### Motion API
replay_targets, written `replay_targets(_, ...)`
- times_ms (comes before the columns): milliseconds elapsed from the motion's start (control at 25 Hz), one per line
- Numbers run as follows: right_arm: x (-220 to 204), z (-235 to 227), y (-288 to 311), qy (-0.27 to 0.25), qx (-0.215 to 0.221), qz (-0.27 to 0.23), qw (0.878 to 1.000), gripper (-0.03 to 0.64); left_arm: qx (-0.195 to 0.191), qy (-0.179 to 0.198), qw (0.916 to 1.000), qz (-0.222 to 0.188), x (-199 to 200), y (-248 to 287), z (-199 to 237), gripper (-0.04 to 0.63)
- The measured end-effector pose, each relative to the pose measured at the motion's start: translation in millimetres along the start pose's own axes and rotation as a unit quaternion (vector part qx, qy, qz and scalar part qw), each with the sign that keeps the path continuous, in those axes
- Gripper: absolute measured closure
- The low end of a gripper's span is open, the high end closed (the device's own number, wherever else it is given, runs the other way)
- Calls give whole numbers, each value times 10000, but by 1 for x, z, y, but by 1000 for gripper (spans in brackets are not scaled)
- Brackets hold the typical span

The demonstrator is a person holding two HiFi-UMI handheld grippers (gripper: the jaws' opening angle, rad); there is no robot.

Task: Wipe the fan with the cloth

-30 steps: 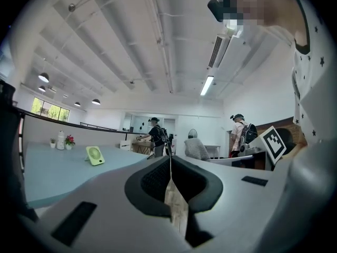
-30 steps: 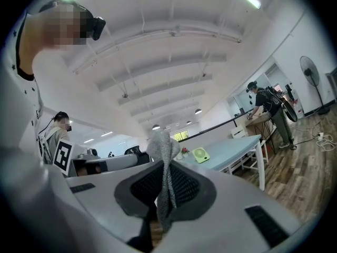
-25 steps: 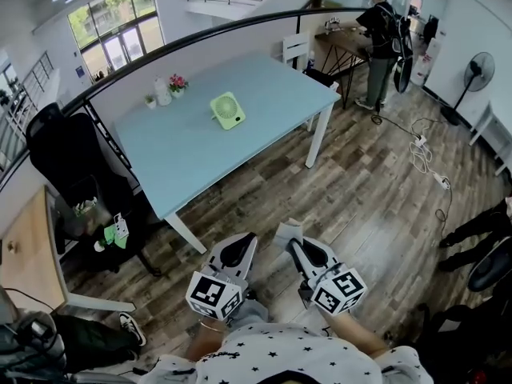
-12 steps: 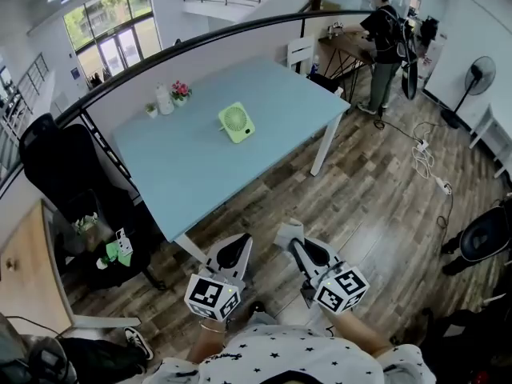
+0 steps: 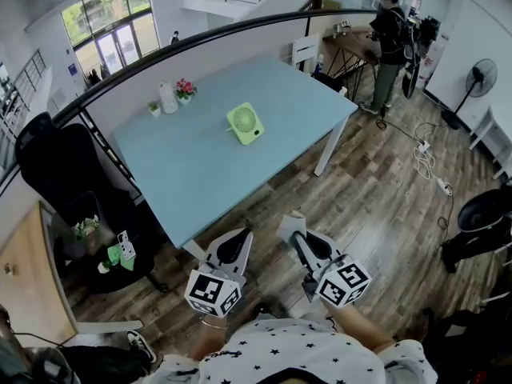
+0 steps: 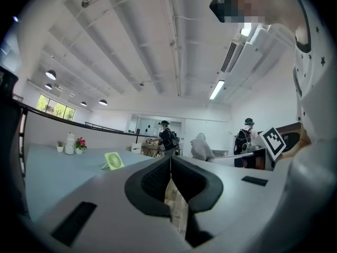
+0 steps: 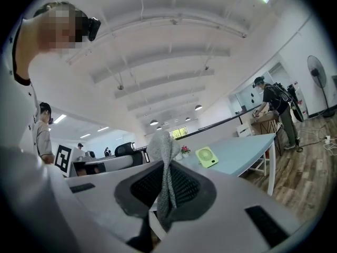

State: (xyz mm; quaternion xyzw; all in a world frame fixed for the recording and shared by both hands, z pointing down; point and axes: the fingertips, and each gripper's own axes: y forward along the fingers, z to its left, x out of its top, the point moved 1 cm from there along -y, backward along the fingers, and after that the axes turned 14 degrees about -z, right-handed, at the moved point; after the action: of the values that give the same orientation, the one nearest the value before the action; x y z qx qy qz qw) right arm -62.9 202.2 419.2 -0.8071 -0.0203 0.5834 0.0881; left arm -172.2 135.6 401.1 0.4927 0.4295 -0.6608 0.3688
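Observation:
A small light-green fan (image 5: 246, 124) stands near the middle of the pale blue table (image 5: 200, 174); it also shows in the left gripper view (image 6: 113, 161) and the right gripper view (image 7: 207, 156). Both grippers hang low over the wooden floor, well short of the table's near edge. My left gripper (image 5: 237, 241) is shut with nothing between its jaws. My right gripper (image 5: 291, 229) is shut on a grey cloth (image 7: 162, 167), whose bunched end (image 5: 290, 222) sticks out past the jaws.
A white bottle (image 5: 168, 97) and a small flower pot (image 5: 185, 89) sit at the table's far left. A black office chair (image 5: 60, 174) stands left of the table. A person (image 5: 390, 38) works at a desk beyond. Cables (image 5: 428, 162) and a standing fan (image 5: 472, 82) are at right.
The view has shifted forward slightly, so the table and fan sit a little closer. Both grippers keep their pose and grip.

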Motion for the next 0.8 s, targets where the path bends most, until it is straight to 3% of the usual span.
replay_targets(360, -10, -7, 19, 219, 144, 86, 9996, 592, 226, 57, 9997, 2, 0, -6, 14, 563)
replay_targets(800, -24, -34, 85, 574, 904, 269, 9939, 592, 1241, 281, 9918, 109, -7, 3, 59, 563)
